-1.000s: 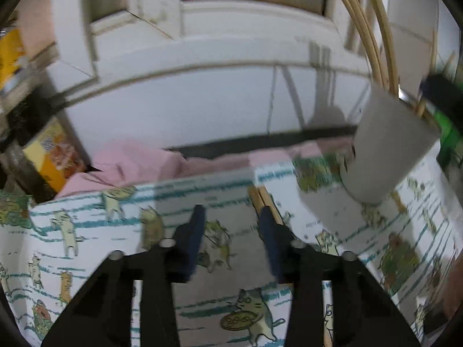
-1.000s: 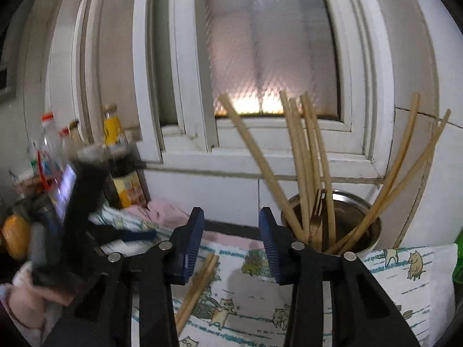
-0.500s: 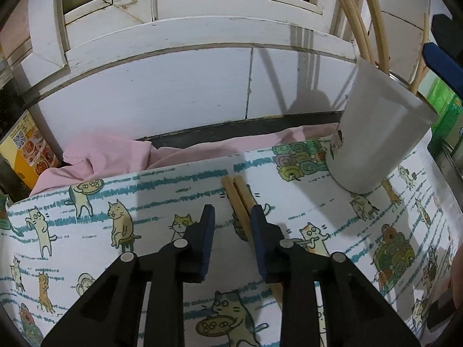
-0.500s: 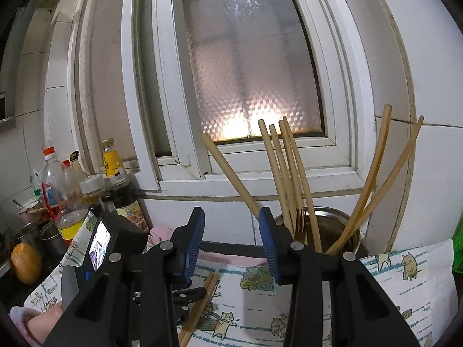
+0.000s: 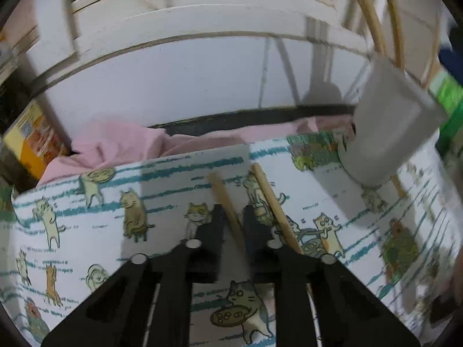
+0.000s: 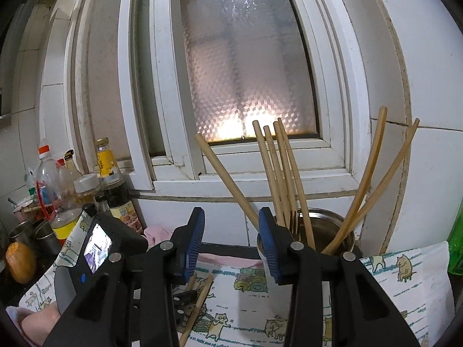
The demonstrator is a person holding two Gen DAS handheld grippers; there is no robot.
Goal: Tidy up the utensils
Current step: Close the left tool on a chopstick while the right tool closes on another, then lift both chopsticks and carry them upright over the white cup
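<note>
Now left claw clamped on one wooden chopstick on cat-print cloth; second chopstick just beside. Right claw apart, raised near steel utensil cup.

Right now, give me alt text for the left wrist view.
The left tool has closed its black fingers on one wooden chopstick, while a second wooden chopstick lies beside it on the cat-print cloth. A white cup stands behind, right.

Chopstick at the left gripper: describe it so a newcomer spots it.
On the cat-print cloth, left of the white cup, lie two wooden chopsticks. It's the left one, running between the fingers of the left gripper; its twin lies outside them.
</note>
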